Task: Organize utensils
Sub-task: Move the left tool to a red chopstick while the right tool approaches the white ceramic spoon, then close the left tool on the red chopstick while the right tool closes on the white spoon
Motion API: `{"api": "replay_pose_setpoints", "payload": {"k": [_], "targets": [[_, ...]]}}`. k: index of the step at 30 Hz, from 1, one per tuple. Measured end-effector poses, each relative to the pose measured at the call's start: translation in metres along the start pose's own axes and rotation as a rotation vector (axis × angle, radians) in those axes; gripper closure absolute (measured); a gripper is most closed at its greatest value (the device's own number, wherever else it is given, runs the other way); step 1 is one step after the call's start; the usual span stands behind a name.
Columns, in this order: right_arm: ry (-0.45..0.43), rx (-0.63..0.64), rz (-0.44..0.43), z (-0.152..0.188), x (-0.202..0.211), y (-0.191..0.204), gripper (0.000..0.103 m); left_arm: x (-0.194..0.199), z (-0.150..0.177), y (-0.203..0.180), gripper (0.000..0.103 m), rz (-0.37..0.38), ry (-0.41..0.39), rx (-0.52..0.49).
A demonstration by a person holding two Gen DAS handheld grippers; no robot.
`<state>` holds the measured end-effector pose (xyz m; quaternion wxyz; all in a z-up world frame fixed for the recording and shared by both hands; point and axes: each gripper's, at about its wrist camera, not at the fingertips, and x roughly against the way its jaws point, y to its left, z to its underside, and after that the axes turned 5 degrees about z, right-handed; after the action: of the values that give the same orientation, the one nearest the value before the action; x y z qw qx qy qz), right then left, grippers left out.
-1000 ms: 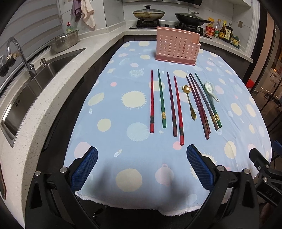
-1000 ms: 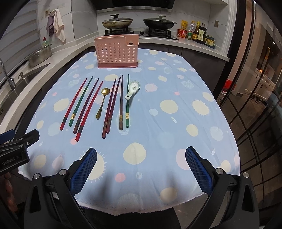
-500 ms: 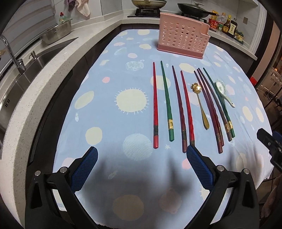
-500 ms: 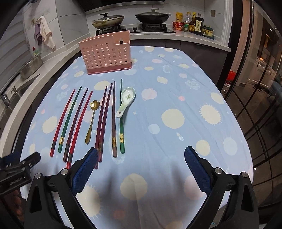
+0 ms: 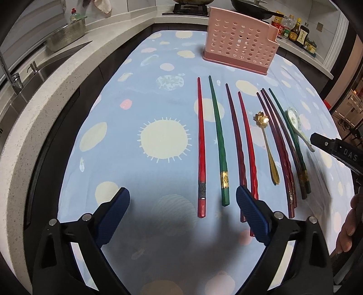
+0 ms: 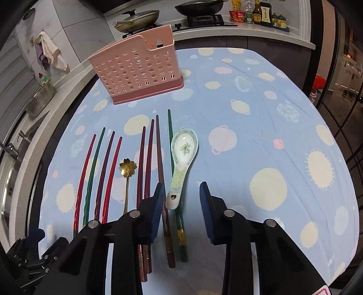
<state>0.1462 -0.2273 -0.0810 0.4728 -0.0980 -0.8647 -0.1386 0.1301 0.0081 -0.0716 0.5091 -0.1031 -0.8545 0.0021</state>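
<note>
The left hand-held gripper (image 5: 182, 211) hangs low over the near part of the table (image 5: 113, 158), its blue pads wide apart with nothing between them; its right pad covers the butt ends of two dark red chopsticks. Just ahead of that gap lie the butt ends of a red chopstick (image 5: 201, 149) and a green chopstick (image 5: 219, 140).

The right hand-held gripper (image 6: 180, 210) has its pads apart as well, set either side of the handle of a ceramic spoon (image 6: 182, 156), without touching it as far as I can tell. Its left pad overlaps a brown chopstick (image 6: 160, 154); a second green chopstick (image 6: 170, 136) runs partly under the spoon.

All the utensils lie side by side on the blue dotted cloth, tips pointing away. A gold spoon (image 6: 127, 174) with a flower-shaped bowl lies between two groups of chopsticks.

Farther off stands a pink perforated utensil holder (image 6: 138, 72), upright and well apart from the tips. Beyond the table are a sink (image 5: 38, 70), a steel basin (image 5: 67, 35), pans on a stove (image 6: 197, 9), and sauce bottles (image 6: 258, 11).
</note>
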Motion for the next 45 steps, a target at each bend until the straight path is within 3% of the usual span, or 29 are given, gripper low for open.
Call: {"api": "replay_pose_setpoints", "payload": {"k": [4,15,26,36,41,45], "targets": [[0.02,-0.007,-0.006,-0.002,-0.014,0.002,0.089,-0.008,0.0,0.002,0.015,0.008,0.021,0.007],[0.051,-0.04,0.027,-0.008,-0.039,-0.011,0.09,-0.02,-0.003,0.003,0.015,0.021,0.049,0.014],[0.028,-0.014,0.013,-0.006,-0.042,-0.016,0.091,-0.025,0.001,0.007,0.019,0.027,0.069,0.019],[0.036,0.011,-0.001,0.007,-0.031,-0.017,0.092,-0.023,0.009,0.006,0.043,0.028,0.057,-0.015],[0.034,0.013,-0.011,0.015,-0.018,-0.02,0.097,-0.021,0.008,0.002,0.068,0.065,0.036,-0.025],[0.03,0.019,-0.008,0.021,-0.009,-0.022,0.097,-0.02,0.009,0.0,0.08,0.099,0.031,-0.024]]}}
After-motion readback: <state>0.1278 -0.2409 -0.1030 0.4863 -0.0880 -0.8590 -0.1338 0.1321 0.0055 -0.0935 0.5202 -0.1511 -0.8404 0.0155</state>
